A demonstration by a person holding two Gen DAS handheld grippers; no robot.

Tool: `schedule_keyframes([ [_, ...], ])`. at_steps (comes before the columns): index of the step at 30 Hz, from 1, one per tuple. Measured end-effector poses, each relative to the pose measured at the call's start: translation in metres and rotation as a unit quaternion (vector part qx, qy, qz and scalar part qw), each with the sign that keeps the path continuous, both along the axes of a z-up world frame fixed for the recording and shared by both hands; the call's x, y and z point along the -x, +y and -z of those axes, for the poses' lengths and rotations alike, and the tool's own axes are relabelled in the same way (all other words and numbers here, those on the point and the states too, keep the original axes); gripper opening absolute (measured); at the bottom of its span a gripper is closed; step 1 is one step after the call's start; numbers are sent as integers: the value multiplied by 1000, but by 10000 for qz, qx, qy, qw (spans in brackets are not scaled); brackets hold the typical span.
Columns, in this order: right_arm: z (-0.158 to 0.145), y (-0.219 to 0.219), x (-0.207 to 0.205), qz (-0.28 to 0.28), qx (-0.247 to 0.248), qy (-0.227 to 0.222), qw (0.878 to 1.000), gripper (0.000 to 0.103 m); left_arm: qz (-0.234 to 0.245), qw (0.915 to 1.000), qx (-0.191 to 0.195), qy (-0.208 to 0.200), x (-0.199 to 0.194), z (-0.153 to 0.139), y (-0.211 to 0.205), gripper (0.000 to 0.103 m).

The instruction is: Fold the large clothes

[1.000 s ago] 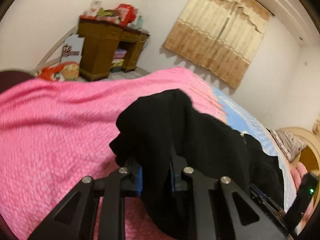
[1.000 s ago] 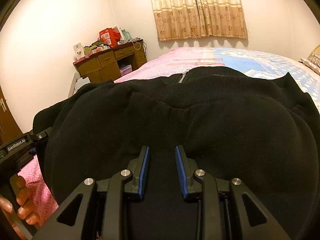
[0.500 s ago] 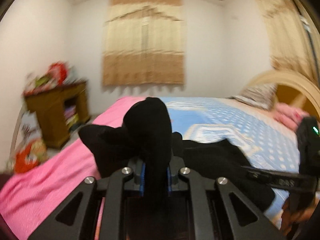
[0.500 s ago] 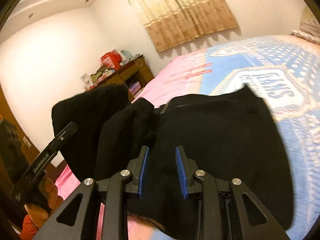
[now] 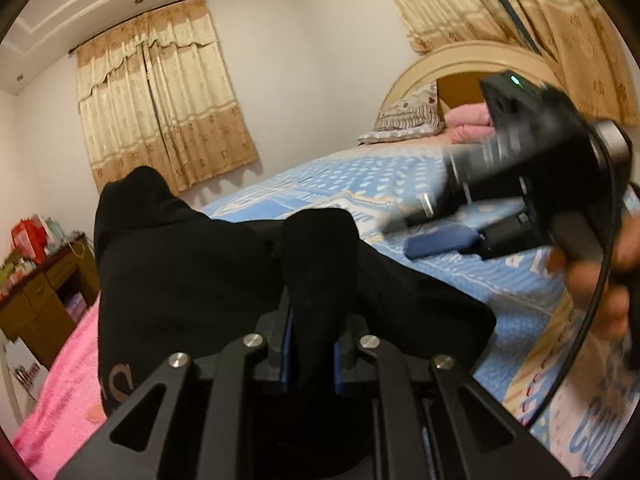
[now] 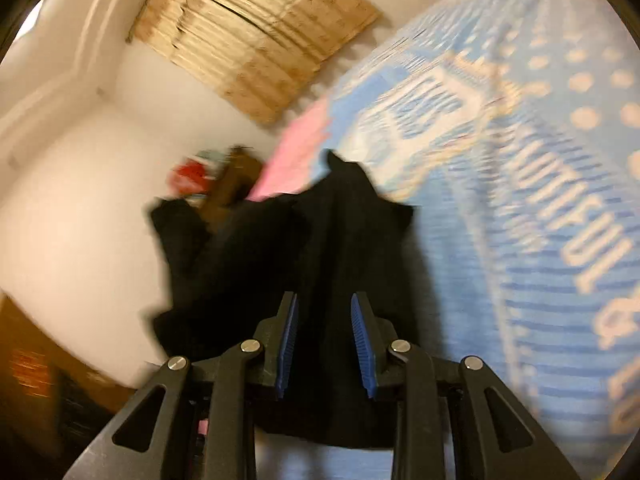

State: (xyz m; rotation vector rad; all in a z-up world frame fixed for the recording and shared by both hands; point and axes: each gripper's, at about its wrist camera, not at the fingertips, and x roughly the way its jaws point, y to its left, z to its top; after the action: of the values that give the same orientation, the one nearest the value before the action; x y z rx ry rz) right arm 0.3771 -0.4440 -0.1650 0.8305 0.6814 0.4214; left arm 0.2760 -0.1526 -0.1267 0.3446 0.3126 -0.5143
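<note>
Garment (image 5: 192, 280) is pinched by the left gripper (image 5: 310, 344), draped toward 11 o'clock over the bed (image 5: 500, 280). Right gripper (image 6: 324, 344) is opening, cloth loose between its jaws, long axis at 12.

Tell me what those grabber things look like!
Each black metal gripper, the left and the right, has two fingers with ribbed blue pads, silver round bolts and triangle cut-outs. The right one has a green light and a black cable.
</note>
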Motion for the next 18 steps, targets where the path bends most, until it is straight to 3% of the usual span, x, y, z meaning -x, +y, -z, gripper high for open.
schedule_keyframes([
  [1,-12,4,-8,-145,-53,-98,9998,69,6,10000,74,14,0,-2,3,14],
  [2,-26,10,-16,-301,-8,-289,9991,89,12,9999,146,23,0,-4,8,14],
  [4,-57,38,-42,-962,306,-812,9916,90,37,9996,289,62,-1,-7,15,14],
  [6,-82,76,-74,-1624,880,-1138,9762,90,54,9994,322,66,-2,-5,6,14],
  [8,-87,106,-103,-2118,1126,-1180,9636,90,63,9996,285,31,-1,-5,0,14],
  [10,-78,140,-139,-2657,1394,-926,9494,90,81,9996,274,31,-2,-4,-1,14],
  [12,-66,166,-155,-2998,1863,-824,9320,78,65,9995,273,116,-9,-4,-2,14],
  [13,-61,176,-157,-3177,1950,-899,9235,57,58,9994,291,154,-10,-3,0,14],
  [14,-59,179,-158,-3250,1949,-954,9205,45,78,9994,294,167,-9,-3,1,14],
  [16,-63,179,-152,-3118,2020,-1070,9222,37,172,9993,299,133,-7,-9,-3,14],
  [18,-69,163,-146,-2835,1873,-1043,9347,32,327,9989,321,27,-2,-21,-13,14],
])
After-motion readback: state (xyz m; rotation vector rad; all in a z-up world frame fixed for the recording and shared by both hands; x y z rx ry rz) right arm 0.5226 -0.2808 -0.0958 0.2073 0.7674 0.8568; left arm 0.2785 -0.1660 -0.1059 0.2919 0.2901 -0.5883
